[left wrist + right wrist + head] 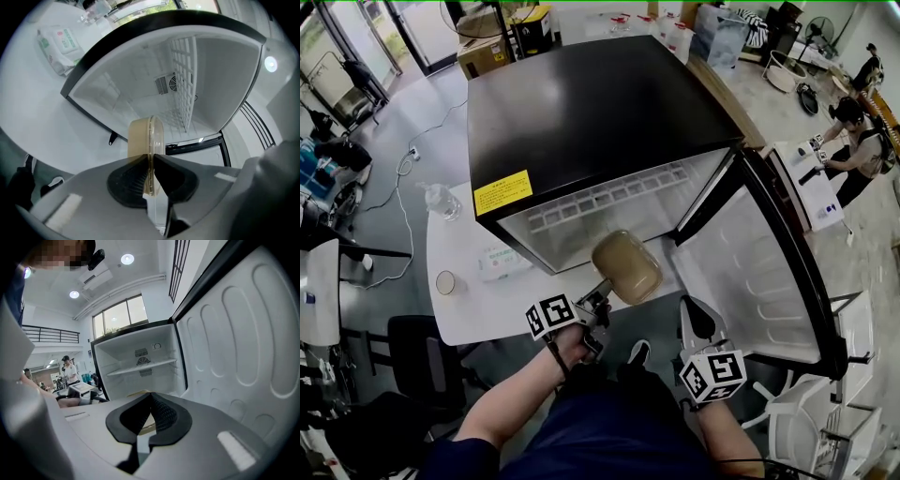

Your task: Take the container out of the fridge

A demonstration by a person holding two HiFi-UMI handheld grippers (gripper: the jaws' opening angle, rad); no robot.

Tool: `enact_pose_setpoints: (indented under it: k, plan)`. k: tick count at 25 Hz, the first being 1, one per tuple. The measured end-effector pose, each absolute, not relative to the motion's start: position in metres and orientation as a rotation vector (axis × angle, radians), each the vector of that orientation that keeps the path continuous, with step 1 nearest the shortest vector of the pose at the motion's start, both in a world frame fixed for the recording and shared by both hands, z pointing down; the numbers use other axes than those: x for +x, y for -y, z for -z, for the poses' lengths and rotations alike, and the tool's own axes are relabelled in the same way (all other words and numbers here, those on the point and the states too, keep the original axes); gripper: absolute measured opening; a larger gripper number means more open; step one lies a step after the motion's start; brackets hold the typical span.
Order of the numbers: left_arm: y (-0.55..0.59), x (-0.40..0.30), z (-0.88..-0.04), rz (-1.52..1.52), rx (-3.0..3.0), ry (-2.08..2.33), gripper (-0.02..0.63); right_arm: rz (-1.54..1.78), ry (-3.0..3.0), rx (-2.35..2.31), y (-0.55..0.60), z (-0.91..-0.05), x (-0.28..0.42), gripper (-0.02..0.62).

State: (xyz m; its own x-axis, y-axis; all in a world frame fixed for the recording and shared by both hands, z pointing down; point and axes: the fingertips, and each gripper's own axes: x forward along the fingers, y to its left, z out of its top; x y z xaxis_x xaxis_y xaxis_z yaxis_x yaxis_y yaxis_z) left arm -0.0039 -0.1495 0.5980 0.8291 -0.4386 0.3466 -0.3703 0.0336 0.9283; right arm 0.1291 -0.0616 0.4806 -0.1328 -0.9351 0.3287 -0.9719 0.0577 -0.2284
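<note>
**Left gripper holds the container at the fridge's open front**

A small black fridge [581, 112] stands on a white table [459, 291]. Its door [750, 272] is swung wide open to the right.

The left gripper [151, 161] is clamped on a tan container [626, 266] with a clear lid. The jaws pinch the thin rim at the near end, and the container stands on its edge between them. It hangs in the air right at the open front of the fridge, over the near edge of the table. I cannot tell if its far end is inside the fridge.

The right gripper [150, 397] is lower down, near the open door. Its jaws are together with nothing between them.

A pack of wet wipes [502, 262] and a clear bottle [441, 200] lie on the table to the left of the fridge.
</note>
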Motion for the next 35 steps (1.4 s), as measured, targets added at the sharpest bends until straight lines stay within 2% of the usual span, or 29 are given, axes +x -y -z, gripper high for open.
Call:
enact_pose_setpoints:
  k: [16,35]
  plan:
    - [0.070,-0.022,-0.577,-0.093,1.586,0.495,0.046,-0.604,2.159,2.098,0.048,-0.477,0.152,0.008]
    - [0.030,-0.005,-0.556,-0.220,1.618,0.328,0.046,-0.513,2.120,2.153,0.051,-0.466,0.170,0.008]
